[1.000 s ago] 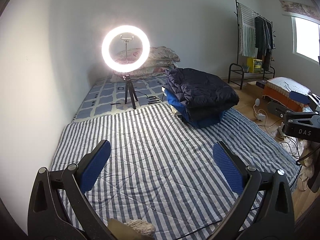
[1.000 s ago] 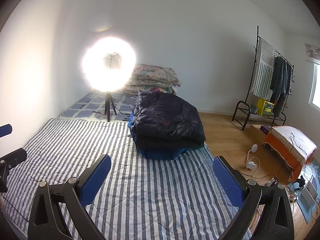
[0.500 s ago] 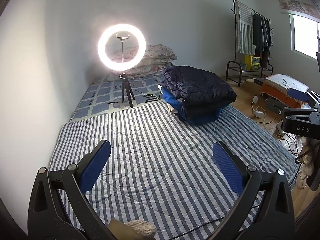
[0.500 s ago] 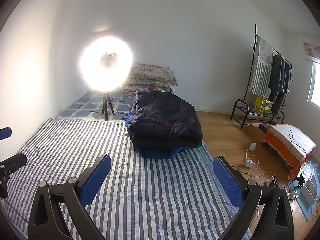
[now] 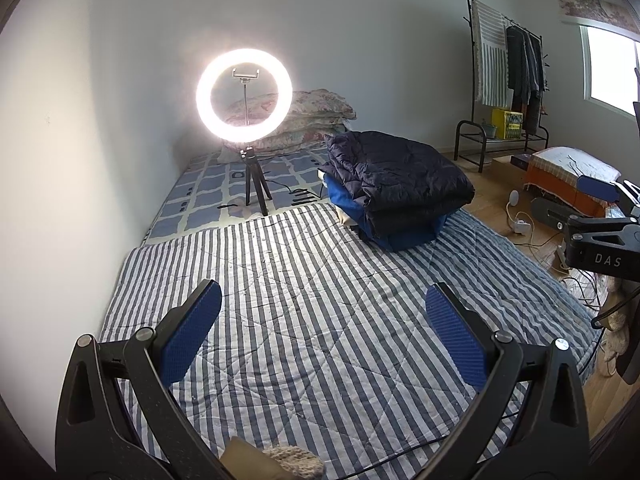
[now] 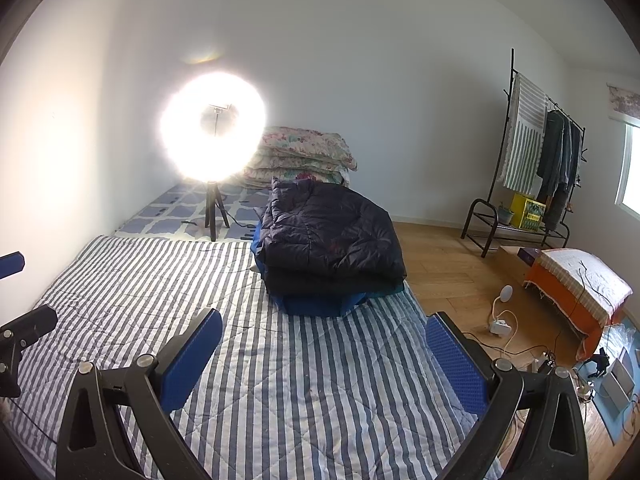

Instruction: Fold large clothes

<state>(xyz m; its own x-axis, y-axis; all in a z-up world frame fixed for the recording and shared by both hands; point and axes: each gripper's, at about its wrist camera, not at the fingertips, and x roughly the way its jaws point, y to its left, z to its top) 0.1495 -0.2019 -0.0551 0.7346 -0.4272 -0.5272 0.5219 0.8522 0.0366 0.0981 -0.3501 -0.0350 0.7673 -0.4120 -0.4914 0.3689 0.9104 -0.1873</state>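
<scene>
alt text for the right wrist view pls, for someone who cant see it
The open, empty right gripper hovers above a blue-and-white striped quilt spread flat. Beyond it sits a stack of folded dark puffer jackets, with a glaring ring light on a tripod to their left and a clothes rack on the right.

— What lettering can be read?
— Only "DAS", printed in pale capitals on the black body of the right gripper (image 5: pixel 604 258), seen at the right edge of the left wrist view.
— And the yellow box (image 5: pixel 507 121) under the clothes rack (image 5: pixel 505 80)?
— Markings are seen on it, but nothing can be made out.
</scene>
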